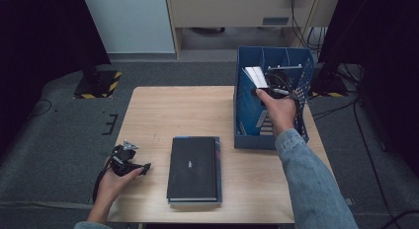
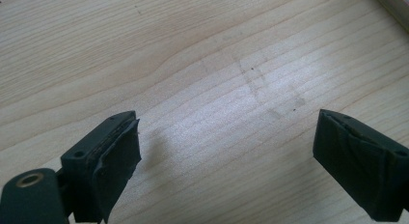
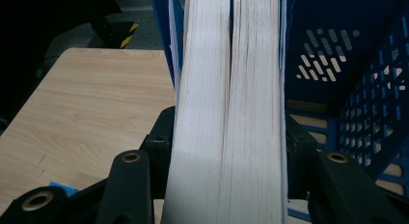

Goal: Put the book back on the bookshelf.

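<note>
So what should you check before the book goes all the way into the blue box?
1. Right gripper shut on the book: ok.
2. Book inside the blue file box: ok, its top sticks out above the rim.
3. Space beside the book in the box: ok.
4. Left gripper open over bare table: ok.
5. Black book flat on the table, apart from the box: ok.

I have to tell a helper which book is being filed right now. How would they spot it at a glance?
Start at the blue file box on the table's right side. The book stands on edge inside it, white page block facing up, clamped between the jaws of the right gripper. The other book lies flat at the table's middle, black cover up, untouched.
</note>
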Demonstrator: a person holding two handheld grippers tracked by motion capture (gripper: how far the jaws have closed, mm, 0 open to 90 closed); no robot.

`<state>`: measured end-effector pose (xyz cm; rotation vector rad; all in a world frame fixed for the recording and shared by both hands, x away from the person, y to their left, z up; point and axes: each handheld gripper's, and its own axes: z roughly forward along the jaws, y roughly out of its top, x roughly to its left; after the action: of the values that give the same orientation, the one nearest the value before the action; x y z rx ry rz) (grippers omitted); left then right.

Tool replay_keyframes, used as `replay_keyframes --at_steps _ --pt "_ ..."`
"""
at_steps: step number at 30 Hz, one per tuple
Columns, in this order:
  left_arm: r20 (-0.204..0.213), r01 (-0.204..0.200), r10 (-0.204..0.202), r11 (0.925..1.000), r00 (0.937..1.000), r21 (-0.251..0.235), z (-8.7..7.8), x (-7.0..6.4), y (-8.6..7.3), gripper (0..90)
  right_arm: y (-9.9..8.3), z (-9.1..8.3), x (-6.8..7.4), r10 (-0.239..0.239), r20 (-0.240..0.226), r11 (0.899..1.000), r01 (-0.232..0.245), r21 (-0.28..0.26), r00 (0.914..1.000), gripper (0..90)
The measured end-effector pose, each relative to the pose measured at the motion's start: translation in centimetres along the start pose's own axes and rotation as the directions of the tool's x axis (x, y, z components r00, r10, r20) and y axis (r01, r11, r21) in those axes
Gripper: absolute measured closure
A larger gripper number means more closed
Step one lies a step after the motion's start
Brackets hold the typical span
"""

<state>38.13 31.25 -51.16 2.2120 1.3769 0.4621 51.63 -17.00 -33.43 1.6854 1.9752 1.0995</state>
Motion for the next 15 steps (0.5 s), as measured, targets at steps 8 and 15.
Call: replay_keyframes --at_steps 8,15 --pt "-0.001 -0.006 0.006 1.0 1.0 0.006 0.04 -0.06 0.02 8.8 0.36 0.04 0.28 -0.007 0.011 1.0 0.007 0.002 0.9999 50.9" --pt "0.001 -0.009 0.009 0.9999 1.0 0.005 0.08 -0.16 0.06 8.8 0.49 0.11 0.48 -0.014 0.017 1.0 0.014 0.008 0.9998 50.5"
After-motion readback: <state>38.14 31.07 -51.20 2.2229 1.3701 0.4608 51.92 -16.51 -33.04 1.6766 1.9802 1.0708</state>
